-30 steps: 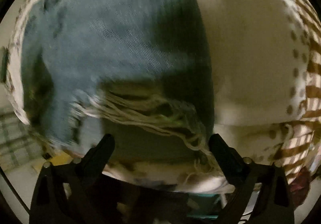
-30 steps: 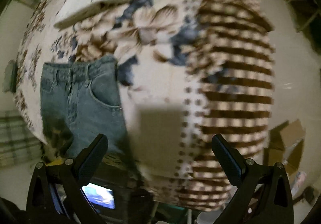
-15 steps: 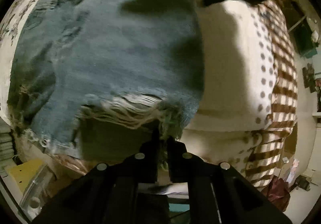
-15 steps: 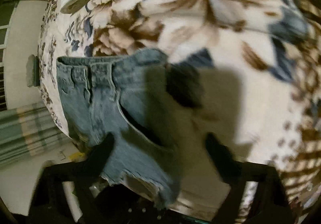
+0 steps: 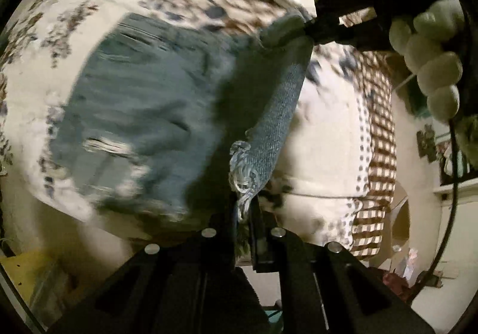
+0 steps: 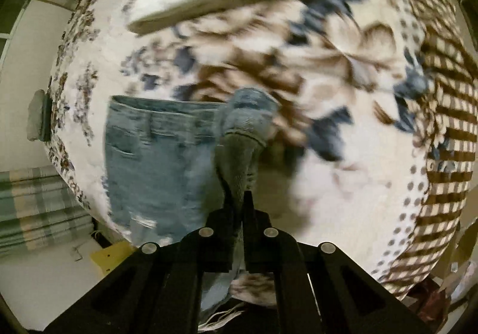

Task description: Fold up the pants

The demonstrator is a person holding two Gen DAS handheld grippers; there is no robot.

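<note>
Shorts (image 5: 134, 112), bed's left edge. Both claws, open a second ago, now clamp them: left claw (image 5: 243, 214) on frayed hem, right claw (image 6: 239, 208) on waistband. We judge the side fold under way.

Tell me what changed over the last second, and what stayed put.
Both hand-held grippers went from open to shut on the denim shorts: the left hand-held gripper pinched the frayed hem first, then the right hand-held gripper took the waistband corner. That right edge now lifts off the floral bedspread. The left side of the shorts stays flat on the bed.
</note>
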